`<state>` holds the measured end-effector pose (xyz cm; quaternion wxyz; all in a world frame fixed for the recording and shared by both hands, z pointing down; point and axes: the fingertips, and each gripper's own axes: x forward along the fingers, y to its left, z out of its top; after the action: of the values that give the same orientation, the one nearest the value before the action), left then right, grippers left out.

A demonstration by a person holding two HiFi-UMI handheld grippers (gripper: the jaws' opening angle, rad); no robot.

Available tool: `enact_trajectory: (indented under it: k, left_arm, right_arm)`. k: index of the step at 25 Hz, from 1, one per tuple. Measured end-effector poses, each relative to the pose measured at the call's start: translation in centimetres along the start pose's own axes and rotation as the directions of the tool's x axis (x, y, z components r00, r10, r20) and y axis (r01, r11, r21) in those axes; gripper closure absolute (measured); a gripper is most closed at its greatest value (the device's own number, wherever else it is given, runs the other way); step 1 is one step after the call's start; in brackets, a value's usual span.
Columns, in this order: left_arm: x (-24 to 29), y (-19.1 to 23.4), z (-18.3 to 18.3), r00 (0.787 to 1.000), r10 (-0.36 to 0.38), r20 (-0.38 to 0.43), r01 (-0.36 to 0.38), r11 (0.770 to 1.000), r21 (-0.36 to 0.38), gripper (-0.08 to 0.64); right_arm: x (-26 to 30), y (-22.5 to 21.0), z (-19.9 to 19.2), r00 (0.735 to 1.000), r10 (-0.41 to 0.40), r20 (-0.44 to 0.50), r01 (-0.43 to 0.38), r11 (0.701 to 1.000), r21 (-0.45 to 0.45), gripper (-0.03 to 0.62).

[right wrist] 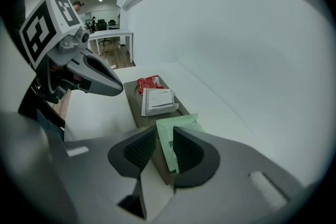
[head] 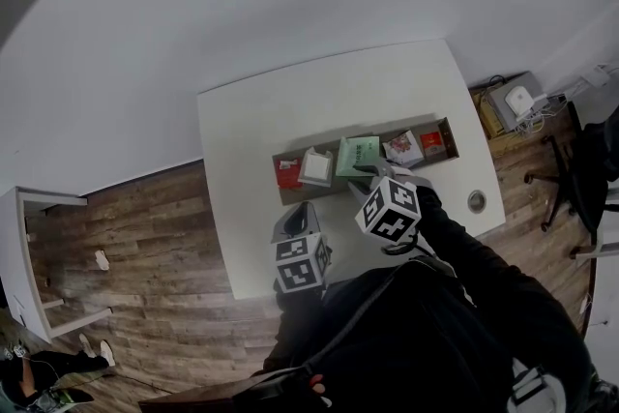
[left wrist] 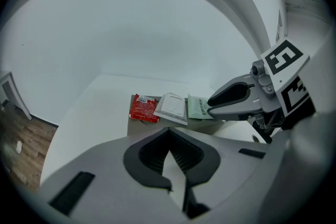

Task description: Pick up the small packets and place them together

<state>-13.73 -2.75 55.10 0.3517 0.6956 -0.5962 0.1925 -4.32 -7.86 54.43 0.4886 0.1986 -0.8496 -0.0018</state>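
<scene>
The green packet (head: 357, 155) lies near the middle of the long brown tray (head: 290, 194), at the centre of the head view. In the right gripper view it stands between the two pads of the right tongs (right wrist: 164, 131). The jaws are partly apart, with a gap showing between the packet and the left pad, so they do not clamp it.

To its left in the head view, just beside it, lies a white packet (head: 315, 167), which overlaps the tray's near edge. Left of that, at the tray's end, is a red packet (head: 288, 172). To the right of the green one lie a patterned packet (head: 403, 148) and a small red packet (head: 431, 143).

The left tongs (head: 298, 220) hover below the tray in the head view, over the bare white tabletop (head: 290, 111). In the left gripper view their tips meet with nothing between them, and they point toward the red and white packets.

Wooden floor (head: 145, 237) fills the left of the head view.
</scene>
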Motion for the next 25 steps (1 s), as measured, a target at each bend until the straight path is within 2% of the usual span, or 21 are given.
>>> enact_trajectory:
  k: [3, 7, 13, 18, 22, 25]
  left_arm:
    - [0.2, -0.3, 0.1, 1.000, -0.005, -0.004, 0.005, 1.000, 0.007, 0.560]
    - [0.5, -0.9, 0.2, 1.000, -0.017, -0.007, 0.017, 1.000, 0.019, 0.560]
    - [0.9, -2.1, 0.6, 0.999, -0.036, -0.015, 0.037, 0.998, 0.046, 0.560]
    - [1.4, -2.8, 0.8, 0.999, -0.043, -0.021, 0.045, 0.997, 0.060, 0.560]
    - [1.7, -2.9, 1.0, 0.999, -0.041, -0.025, 0.042, 0.997, 0.060, 0.560]
    - [1.9, -2.7, 1.2, 0.999, -0.035, -0.026, 0.036, 0.998, 0.058, 0.560]
  right_arm:
    - [-1.1, -1.4, 0.1, 0.999, -0.041, 0.034, 0.039, 0.998, 0.043, 0.492]
    - [-3.2, -4.4, -1.5, 0.993, -0.100, 0.058, 0.091, 0.985, 0.148, 0.492]
    - [-5.4, -9.2, -7.3, 0.988, -0.155, -0.007, 0.150, 0.949, 0.278, 0.479]
    - [-5.4, -10.8, -10.5, 0.992, -0.117, -0.045, 0.125, 0.935, 0.333, 0.465]
    - [-3.7, -10.2, -10.7, 0.997, -0.062, -0.055, 0.076, 0.946, 0.315, 0.464]
    - [-2.1, -9.3, -11.1, 0.997, 0.026, -0.074, -0.004, 0.959, 0.284, 0.446]
